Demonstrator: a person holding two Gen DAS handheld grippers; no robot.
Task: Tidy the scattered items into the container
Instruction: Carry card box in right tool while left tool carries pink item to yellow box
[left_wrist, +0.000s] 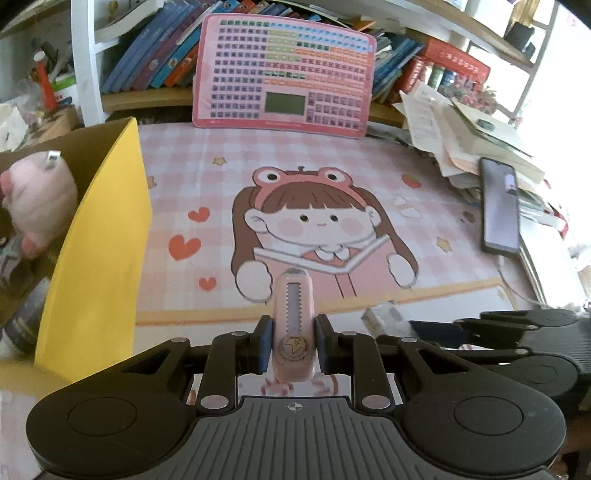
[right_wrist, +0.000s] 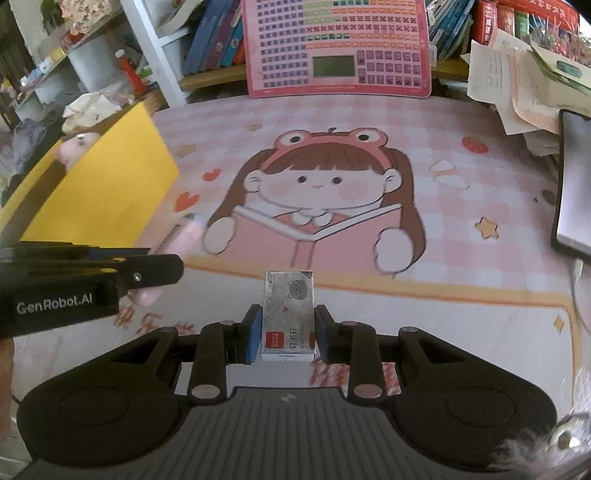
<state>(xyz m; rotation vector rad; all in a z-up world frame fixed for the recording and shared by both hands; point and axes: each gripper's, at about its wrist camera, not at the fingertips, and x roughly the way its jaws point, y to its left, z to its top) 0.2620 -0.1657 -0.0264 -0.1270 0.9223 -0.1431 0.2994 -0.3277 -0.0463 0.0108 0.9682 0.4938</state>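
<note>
My left claw (left_wrist: 293, 341) is clamped on a pink cutter (left_wrist: 293, 325), its blue pads pressing both sides of the body near the round gold button, the toothed slider pointing away from me. The cutter is off the desk, over the lower edge of the pink mat (left_wrist: 221, 162) with the cartoon girl. The yellow box (left_wrist: 96, 258) stands just to the left of this claw; a pink plush (left_wrist: 37, 206) already lies inside it.

My right claw (right_wrist: 287, 334) is clamped on a staple box (right_wrist: 288, 317), a small grey carton with a red label, gripped by its long sides and sticking out forward between the pads. In this view my left claw (right_wrist: 155, 271) shows at the left edge, with the cutter's pink ends poking out past it, between me and the yellow box (right_wrist: 103, 188).

A phone (left_wrist: 500, 206) lies at the mat's right edge beside a heap of papers (left_wrist: 443, 125). A pink keyboard toy (left_wrist: 284, 74) leans against the bookshelf behind.
</note>
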